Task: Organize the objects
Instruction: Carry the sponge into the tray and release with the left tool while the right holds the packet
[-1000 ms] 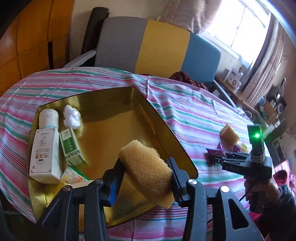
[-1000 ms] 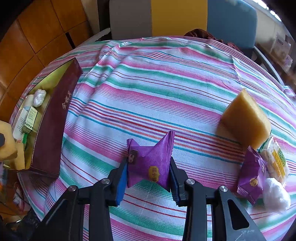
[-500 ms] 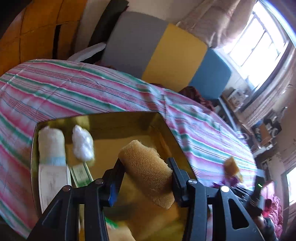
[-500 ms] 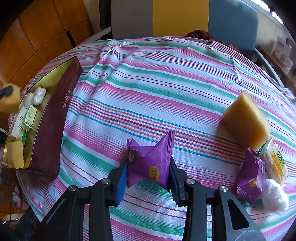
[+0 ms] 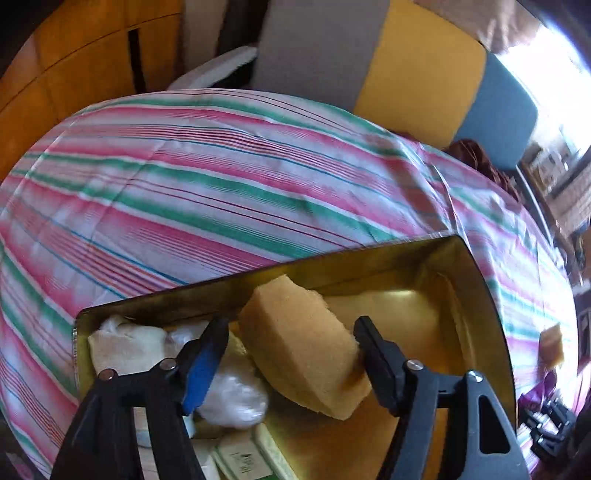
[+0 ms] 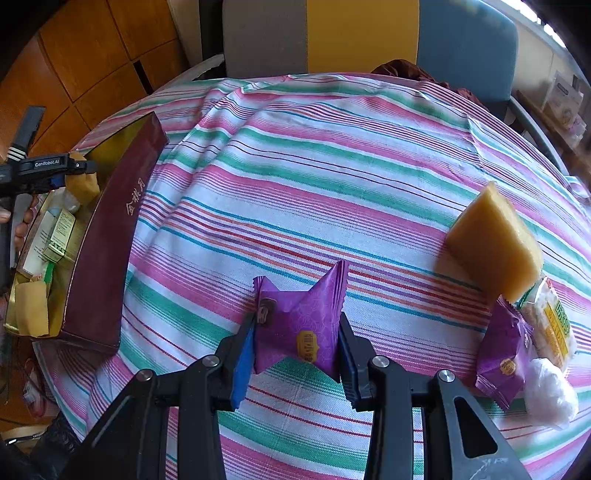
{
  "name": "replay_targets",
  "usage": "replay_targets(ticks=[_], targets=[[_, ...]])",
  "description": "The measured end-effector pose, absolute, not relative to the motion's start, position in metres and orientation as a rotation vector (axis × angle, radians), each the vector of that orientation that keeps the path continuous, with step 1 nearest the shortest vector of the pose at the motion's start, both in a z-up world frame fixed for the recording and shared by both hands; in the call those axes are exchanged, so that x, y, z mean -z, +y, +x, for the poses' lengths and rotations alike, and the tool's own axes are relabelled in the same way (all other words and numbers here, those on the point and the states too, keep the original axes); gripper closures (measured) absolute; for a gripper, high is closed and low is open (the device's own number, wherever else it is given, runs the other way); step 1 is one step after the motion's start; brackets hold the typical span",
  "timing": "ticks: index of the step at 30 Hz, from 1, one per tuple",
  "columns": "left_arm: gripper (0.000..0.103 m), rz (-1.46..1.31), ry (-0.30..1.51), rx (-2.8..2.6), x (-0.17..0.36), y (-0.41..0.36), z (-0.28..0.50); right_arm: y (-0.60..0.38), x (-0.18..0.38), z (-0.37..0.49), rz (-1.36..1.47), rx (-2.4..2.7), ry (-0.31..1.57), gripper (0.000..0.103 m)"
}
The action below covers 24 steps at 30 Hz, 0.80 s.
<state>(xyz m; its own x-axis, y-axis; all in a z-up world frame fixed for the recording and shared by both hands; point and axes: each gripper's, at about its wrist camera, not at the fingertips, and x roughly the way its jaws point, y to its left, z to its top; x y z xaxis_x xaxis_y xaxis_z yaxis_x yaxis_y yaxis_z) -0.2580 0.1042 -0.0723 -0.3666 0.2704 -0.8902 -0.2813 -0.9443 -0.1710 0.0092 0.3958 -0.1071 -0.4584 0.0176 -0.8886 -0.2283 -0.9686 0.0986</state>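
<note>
So the yellow sponge (image 5: 306,343) is sitting between the left tongs (image 5: 288,354), which are opening up right now; the blue pad on one side is clearly off it, the other finger looks right against its edge, so it's not being squeezed. It's tilted over the gold-lined box (image 5: 476,266), near the box's far wall. Packed in right beside it at that end of the box are a white crumpled wrapper (image 5: 232,398), a pale cream packet (image 5: 125,347) and, lower down, a green-and-white little carton (image 5: 240,458), so that corner is pretty crowded. From the right wrist view you can see the box's maroon outer wall (image 6: 110,251) with gold lettering, plus a flat yellow piece (image 6: 33,310) at its near end. Over on the striped worktop (image 6: 332,177), the right tongs (image 6: 295,354) are clamped on a purple snack packet (image 6: 299,325), standing up off the cloth. Off to the right there's a little cluster: a second sponge (image 6: 491,240), a second purple packet (image 6: 502,362), a yellow-green cracker pack (image 6: 554,325) and a white wrapped ball (image 6: 550,391), all touching or just beside each other. Count: two loose sponges, two purple packets, one cracker pack. A grey-yellow-blue chair (image 6: 362,33) sits behind the worktop.
</note>
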Motion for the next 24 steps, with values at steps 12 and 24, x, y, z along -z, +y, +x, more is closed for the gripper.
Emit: replay_targets(ticks=[12, 24], targets=[[0.026, -1.349, 0.027, -2.522, 0.028, 0.067, -0.186, 0.391, 0.109, 0.008, -1.545, -2.550, 0.271, 0.062], [0.026, -1.029, 0.196, -2.664, -0.013, 0.073, -0.067, 0.389, 0.109, 0.009, -1.534, -2.551, 0.261, 0.063]])
